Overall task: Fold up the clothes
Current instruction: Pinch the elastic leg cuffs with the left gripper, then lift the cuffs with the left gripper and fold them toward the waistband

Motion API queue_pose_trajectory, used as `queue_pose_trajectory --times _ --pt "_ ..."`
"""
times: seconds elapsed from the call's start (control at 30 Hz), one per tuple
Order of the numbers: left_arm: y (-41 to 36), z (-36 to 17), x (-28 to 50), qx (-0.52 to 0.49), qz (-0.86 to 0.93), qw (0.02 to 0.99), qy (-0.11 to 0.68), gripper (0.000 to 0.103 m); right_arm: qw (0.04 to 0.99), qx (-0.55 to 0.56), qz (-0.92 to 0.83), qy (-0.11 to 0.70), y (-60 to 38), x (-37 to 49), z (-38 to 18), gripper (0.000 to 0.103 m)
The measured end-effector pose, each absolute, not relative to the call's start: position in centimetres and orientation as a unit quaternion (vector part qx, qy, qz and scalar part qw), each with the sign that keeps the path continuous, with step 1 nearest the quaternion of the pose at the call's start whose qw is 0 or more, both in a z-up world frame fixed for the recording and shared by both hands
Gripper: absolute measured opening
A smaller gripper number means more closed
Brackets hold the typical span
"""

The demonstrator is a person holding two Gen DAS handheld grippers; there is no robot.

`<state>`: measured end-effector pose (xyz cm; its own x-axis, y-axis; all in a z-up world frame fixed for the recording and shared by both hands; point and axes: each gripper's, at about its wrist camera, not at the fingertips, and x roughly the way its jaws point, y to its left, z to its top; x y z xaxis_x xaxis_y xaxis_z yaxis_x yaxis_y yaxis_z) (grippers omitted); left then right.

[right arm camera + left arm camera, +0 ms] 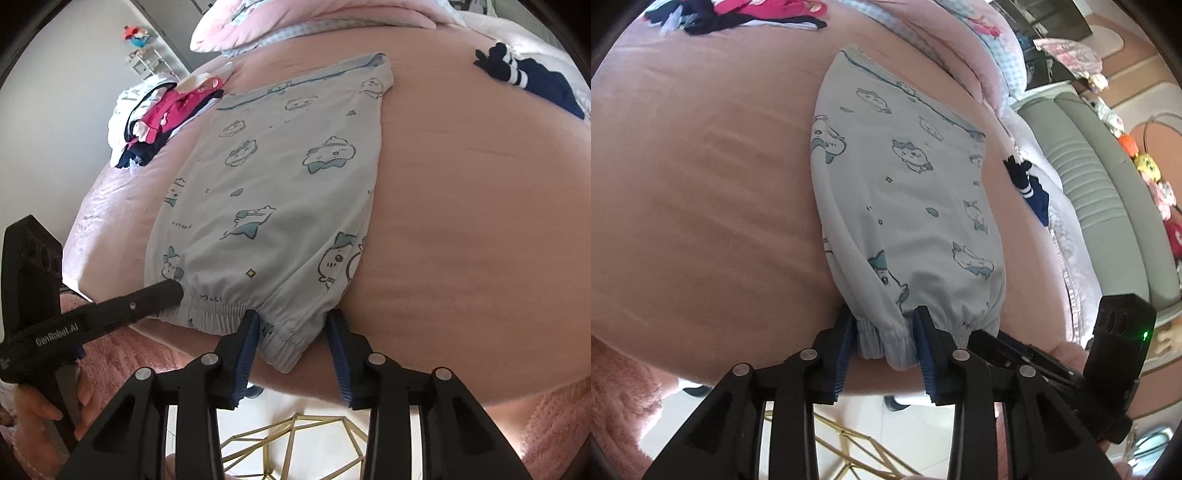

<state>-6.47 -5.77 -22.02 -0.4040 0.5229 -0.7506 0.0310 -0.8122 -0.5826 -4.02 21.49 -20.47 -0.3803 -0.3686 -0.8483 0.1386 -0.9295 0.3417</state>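
Your light blue pants [905,192] lie flat on the pink bed [701,184]. They have little cartoon animals printed on them. The stretchy waistband [908,332] hangs at the near edge of the bed, right by your two tools.

Your left tongs [884,350] sit at one end of the waistband. A bunched bit of the band is between the two blue pads [846,354]. The pads look like they touch the cloth on both sides, so the left tongs are pinching the waistband.

Your right tongs [293,350] sit at the other end of the waistband [236,310]. The corner of the band hangs down between the blue fingers. One pad [246,350] touches the cloth, but there is a gap by the other one, so these tongs are not yet closed on it.

In the right view you can see your left tool [122,306] reaching in from the side, with your hand [51,410] wrapped around its handle.

A messy pile of clothes [159,118] in pink, white and dark blue lies at the far side of the bed. A dark blue piece with white stripes [528,85] lies well apart from the pants, on the other side. Pink and checked pillows [295,22] sit at the far end of the bed. Under the bed edge you can see a gold wire stand [291,439] on the floor.
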Motion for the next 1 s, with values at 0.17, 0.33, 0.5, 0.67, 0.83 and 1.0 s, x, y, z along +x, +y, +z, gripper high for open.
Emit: queue_pose_trajectory --times 0.17,0.33,0.5,0.67,0.83,1.0 --pt "-5.4 -21.4 -5.9 -0.523 0.800 0.156 -0.248 0.023 0.166 0.530 -0.824 -0.113 21.5 -3.8 -20.1 0.022" --pt "-5.1 -20.6 -5.5 -0.519 0.805 0.157 -0.241 0.020 0.176 0.524 -0.825 -0.117 21.7 -3.3 -19.5 0.020" --pt "-5.0 -19.8 -5.1 -0.513 0.810 0.150 -0.242 0.018 0.177 0.509 -0.834 -0.119 22.3 -2.5 -18.4 0.019" --pt "-5.7 -20.7 -5.2 -0.530 0.791 0.136 -0.275 0.024 0.157 0.513 -0.836 -0.118 23.0 -2.4 -18.4 0.020" --pt "-6.8 -21.5 -5.2 -0.541 0.766 0.162 -0.308 0.028 0.145 0.526 -0.815 -0.194 25.0 -3.3 -19.3 0.044" --pt "-6.3 -22.0 -5.6 -0.537 0.767 0.167 -0.309 0.028 0.167 0.530 -0.809 -0.189 24.0 -4.2 -19.7 0.044"
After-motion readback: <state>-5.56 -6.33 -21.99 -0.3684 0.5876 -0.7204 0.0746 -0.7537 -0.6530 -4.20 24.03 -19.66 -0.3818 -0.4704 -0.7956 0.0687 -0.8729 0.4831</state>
